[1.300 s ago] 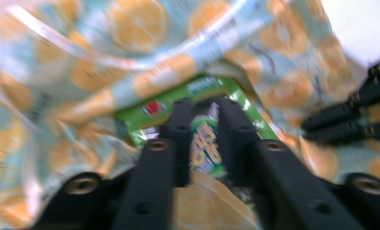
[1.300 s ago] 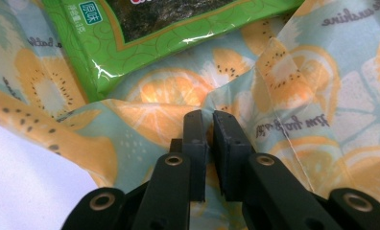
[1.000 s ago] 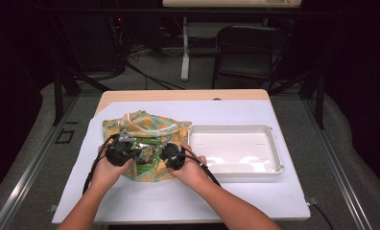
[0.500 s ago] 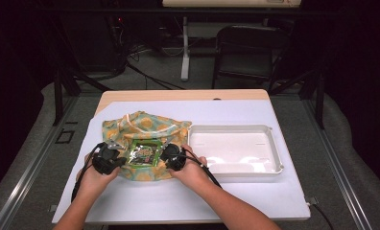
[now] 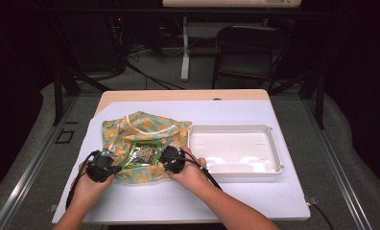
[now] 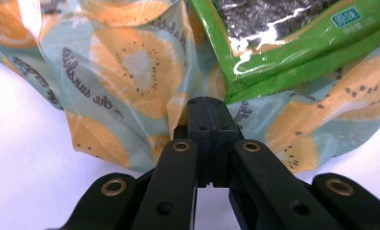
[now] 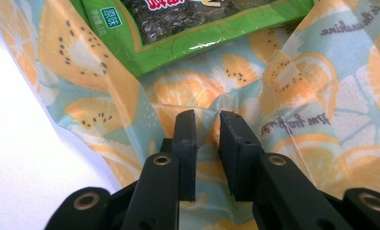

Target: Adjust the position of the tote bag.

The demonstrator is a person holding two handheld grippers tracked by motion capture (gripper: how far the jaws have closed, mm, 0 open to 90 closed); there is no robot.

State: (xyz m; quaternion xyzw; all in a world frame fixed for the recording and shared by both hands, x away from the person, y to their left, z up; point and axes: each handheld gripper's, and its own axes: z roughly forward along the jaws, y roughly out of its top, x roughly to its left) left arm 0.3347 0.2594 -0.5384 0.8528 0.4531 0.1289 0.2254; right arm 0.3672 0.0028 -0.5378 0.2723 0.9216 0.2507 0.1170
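Bag: orange-and-teal fruit-print plastic bag (image 5: 142, 129) lay on white table cover (image 5: 236, 196), left of white rectangular tray (image 5: 274, 146).
Left gripper (image 5: 107, 163): jaws fully closed, pinching bag's near edge.
Packet: green seaweed packet (image 5: 145, 154) lay on bag.
Right gripper (image 5: 166, 160): jaws just opening, slightly parted, bag fold between.

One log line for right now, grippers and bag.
left gripper: shut on bag | right gripper: jaws just opening, bag fold between | green packet: on bag
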